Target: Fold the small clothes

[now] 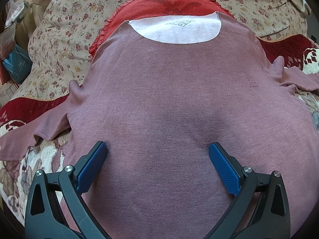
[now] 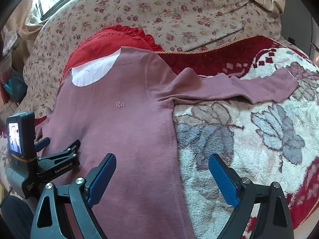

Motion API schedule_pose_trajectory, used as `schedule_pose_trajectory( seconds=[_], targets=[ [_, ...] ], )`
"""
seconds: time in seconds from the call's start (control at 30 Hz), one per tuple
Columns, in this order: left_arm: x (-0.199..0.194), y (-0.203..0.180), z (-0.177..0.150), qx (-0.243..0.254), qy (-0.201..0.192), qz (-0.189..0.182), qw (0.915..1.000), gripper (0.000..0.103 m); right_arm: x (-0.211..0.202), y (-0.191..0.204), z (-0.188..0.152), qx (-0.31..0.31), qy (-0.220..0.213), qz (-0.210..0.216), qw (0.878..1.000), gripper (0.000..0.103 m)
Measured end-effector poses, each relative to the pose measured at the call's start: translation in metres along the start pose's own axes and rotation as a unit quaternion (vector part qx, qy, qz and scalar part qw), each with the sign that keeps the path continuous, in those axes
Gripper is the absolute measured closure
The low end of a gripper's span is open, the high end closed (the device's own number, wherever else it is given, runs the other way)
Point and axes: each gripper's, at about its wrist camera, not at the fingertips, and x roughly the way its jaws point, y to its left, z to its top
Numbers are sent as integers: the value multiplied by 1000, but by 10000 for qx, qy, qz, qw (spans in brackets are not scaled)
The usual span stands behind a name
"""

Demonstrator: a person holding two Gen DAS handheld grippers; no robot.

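The mauve long-sleeved top (image 1: 159, 99) is lying face up and spread flat on a floral fleece blanket (image 2: 259, 139), its neckline (image 1: 175, 31) showing a white inner lining and resting over a red ruffled cushion (image 1: 159, 0). Both sleeves are lying out sideways — the one on the right (image 2: 259, 87) is stretching well across the blanket, the one on the left (image 1: 30, 135) is lying flat with a small fold near the armpit. A small "Rn" mark (image 2: 120, 104) is sitting on the chest.

The left gripper (image 1: 157, 159) is hovering over the lower body of the top, jaws spread wide, holding nothing. The right gripper (image 2: 162, 171) is sitting over the side seam (image 2: 171, 139), one finger above fabric and one above blanket, likewise wide apart and empty.

Handling judgement: thin knit, light, very soft — it is likely to drape and stretch rather than hold a crease, and the fleece beneath may be gripping it. Best holds look to be the cuff or the shoulder seam for the sleeve fold, and the side seam near the hem, pinching only the top's own layers and not the blanket pile. No fold appears made yet.
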Motion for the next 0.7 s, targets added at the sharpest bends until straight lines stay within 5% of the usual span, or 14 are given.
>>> schedule_pose_trajectory(
  seconds=[0.7],
  targets=[
    [0, 0, 0, -1, 1, 0, 10000, 0, -1, -11, 3, 265, -46, -23, 9996, 10]
  ],
)
